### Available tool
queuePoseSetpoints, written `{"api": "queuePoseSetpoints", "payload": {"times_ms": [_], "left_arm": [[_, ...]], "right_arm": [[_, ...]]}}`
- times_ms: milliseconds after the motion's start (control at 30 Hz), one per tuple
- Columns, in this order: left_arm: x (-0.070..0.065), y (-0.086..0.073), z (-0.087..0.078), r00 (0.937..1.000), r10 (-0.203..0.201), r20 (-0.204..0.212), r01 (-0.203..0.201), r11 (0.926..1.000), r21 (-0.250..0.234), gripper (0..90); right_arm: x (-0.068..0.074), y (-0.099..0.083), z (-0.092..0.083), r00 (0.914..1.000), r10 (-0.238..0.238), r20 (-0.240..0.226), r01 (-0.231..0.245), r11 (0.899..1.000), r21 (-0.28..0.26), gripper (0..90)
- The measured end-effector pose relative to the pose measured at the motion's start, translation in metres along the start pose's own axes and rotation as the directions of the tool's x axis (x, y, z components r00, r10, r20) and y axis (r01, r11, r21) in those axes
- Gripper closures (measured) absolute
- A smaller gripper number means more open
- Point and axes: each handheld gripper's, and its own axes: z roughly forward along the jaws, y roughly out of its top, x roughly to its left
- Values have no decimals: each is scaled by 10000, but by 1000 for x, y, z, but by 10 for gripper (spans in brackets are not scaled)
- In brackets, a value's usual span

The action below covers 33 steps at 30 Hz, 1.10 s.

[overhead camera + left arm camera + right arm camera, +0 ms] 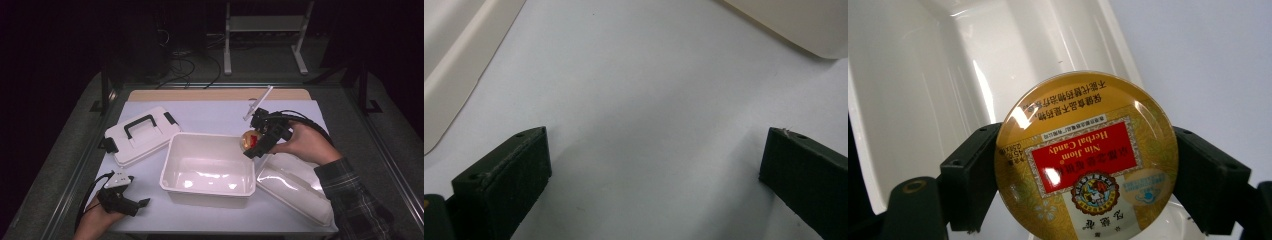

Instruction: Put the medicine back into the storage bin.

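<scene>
High view, table [220,117]: a pale sheet covers it; everything below sits on or over it, and the person's forearms come in at the near edge.
Tub [208,170]: white, open, empty, glossy inside; it lies just below and to the left of the right gripper, and to the right of the left gripper, apart from it.
Tub in the right gripper view [948,75]: its white inner wall and rim run behind the tin, up and to the left of the jaws.
Clear lid [295,187]: flat on the table, right beside the tub's right side, under the right wrist.
White lid with black handle [141,134]: lies beyond the left gripper, near the tub's far left corner.
Right hand [305,142]: raised off the table at the tub's far right corner, sleeve in a check pattern.
Right gripper [252,142]: jaws stand wide and press on both sides of the tin; it hangs above the tub's far right rim.
Left gripper [140,205]: rests on the table near the front left; in the left gripper view the jaws stand wide with bare table between them [654,165].
Candy tin [1087,157]: round, gold with a red label, clamped by its edges between the right gripper's pads, its face turned to the camera and its print upside down.
Tin in the high view [249,139]: over the tub's far right corner, off the table.
</scene>
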Motion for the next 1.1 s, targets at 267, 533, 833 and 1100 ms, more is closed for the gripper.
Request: {"api": "queuePoseSetpoints", "payload": {"times_ms": [267, 533, 833, 1100], "left_arm": [[0, 0, 0, 10000, -3, 0, 3, 10000, -1, 0], [0, 0, 0, 10000, -6, 0, 6, 10000, -3, 0], [0, 0, 0, 10000, -13, 3, 13, 10000, -2, 0], [0, 0, 0, 10000, -20, 10, 20, 10000, -2, 0]], "right_arm": [[15, 11, 13, 9976, -621, -302, 624, 9980, 89, 197], [22, 15, 29, 9946, -825, -632, 844, 9960, 288, 197], [25, 15, 52, 9918, -949, -856, 1003, 9931, 610, 197], [27, 13, 66, 9900, -1300, -539, 1355, 9840, 1158, 196]]}}
